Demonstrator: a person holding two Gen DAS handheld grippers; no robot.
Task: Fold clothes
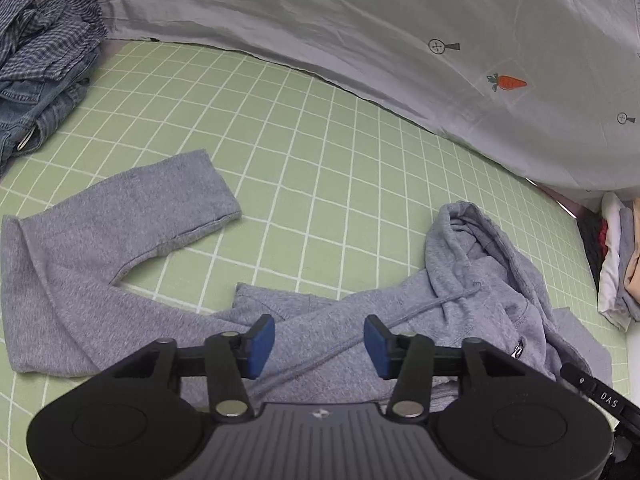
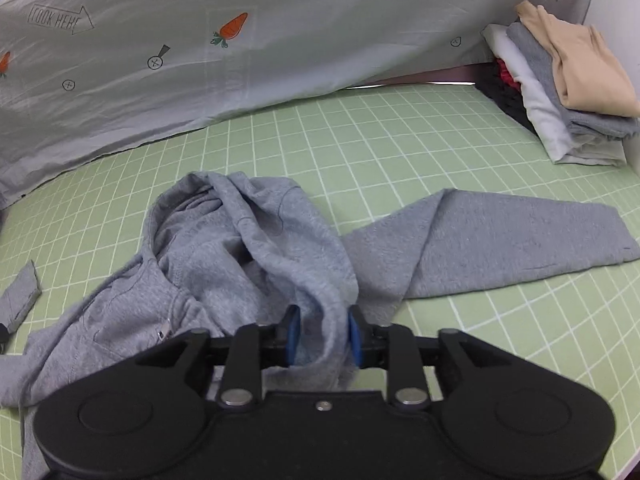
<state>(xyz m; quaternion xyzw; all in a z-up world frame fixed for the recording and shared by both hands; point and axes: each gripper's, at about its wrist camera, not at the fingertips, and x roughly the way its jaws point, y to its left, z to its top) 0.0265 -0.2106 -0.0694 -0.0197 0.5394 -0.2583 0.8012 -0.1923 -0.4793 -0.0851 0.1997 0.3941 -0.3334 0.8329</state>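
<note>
A grey hoodie (image 1: 328,332) lies rumpled on the green checked mat (image 1: 304,152). In the left wrist view one sleeve (image 1: 132,208) stretches to the left and the hood (image 1: 476,248) bunches at the right, with a drawstring (image 1: 424,312) running across the chest. My left gripper (image 1: 319,345) hovers open just above the chest, with nothing between its blue pads. In the right wrist view my right gripper (image 2: 323,336) is shut on a fold of the hoodie (image 2: 256,252) near the hood's edge, lifting it slightly. The other sleeve (image 2: 500,240) lies flat to the right.
A pile of unfolded denim and checked clothes (image 1: 44,64) sits at the far left. A stack of folded clothes (image 2: 568,88) stands at the far right corner. A pale sheet with carrot prints (image 2: 200,48) hangs behind the mat.
</note>
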